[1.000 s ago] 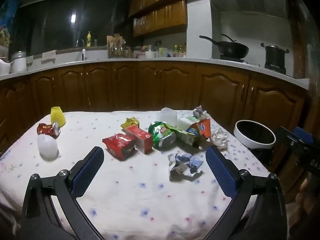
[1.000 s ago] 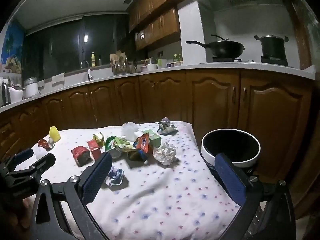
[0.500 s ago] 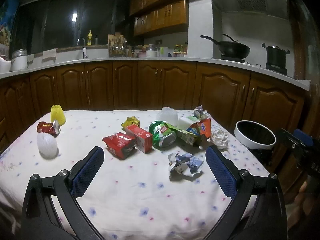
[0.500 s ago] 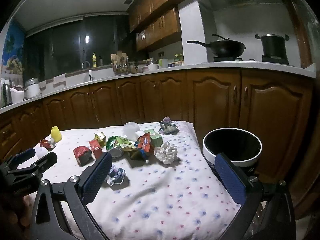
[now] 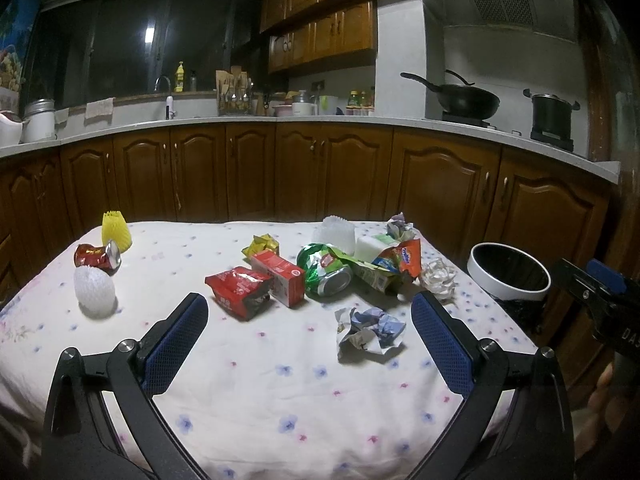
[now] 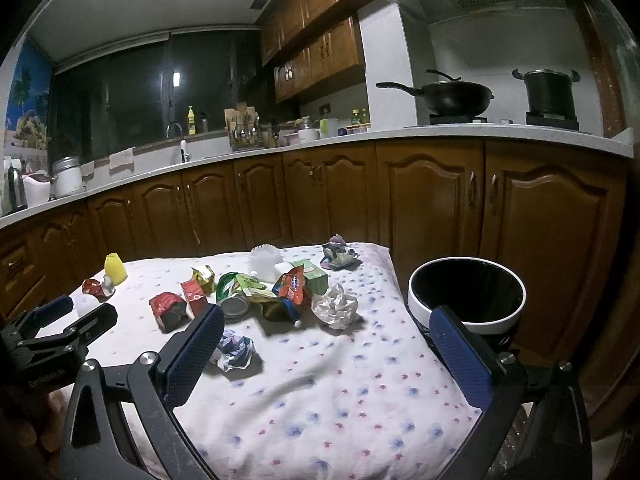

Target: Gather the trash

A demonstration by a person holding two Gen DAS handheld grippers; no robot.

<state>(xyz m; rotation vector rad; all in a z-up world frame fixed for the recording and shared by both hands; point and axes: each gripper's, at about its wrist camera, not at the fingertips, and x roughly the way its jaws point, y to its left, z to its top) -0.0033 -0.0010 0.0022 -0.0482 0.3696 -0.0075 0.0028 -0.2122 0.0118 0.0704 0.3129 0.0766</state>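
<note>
Trash lies scattered on a table under a flowered white cloth (image 5: 280, 380): a crumpled paper ball (image 5: 370, 328) (image 6: 236, 350), a red bag (image 5: 240, 292), a red carton (image 5: 280, 276), a crushed green can (image 5: 326, 274), colourful wrappers (image 5: 394, 262) and a white paper wad (image 6: 335, 306). At the left sit a crushed red can (image 5: 98, 256), a white foam net (image 5: 95, 291) and a yellow foam net (image 5: 116, 230). A white-rimmed bin (image 6: 466, 294) (image 5: 508, 272) stands off the table's right end. My left gripper (image 5: 306, 334) and right gripper (image 6: 326, 348) are open, hovering above the near edge, holding nothing.
Brown kitchen cabinets (image 5: 320, 176) run behind the table, below a counter with a wok (image 5: 466, 100) and a pot (image 5: 552, 114). A white foam cup (image 5: 336, 232) and a pale box (image 6: 312, 274) sit among the trash. The right gripper's body (image 5: 600, 300) shows at the left view's right edge.
Both views have shifted only slightly; the right gripper's camera has edged a little closer to the table. Nothing on the table has moved.
</note>
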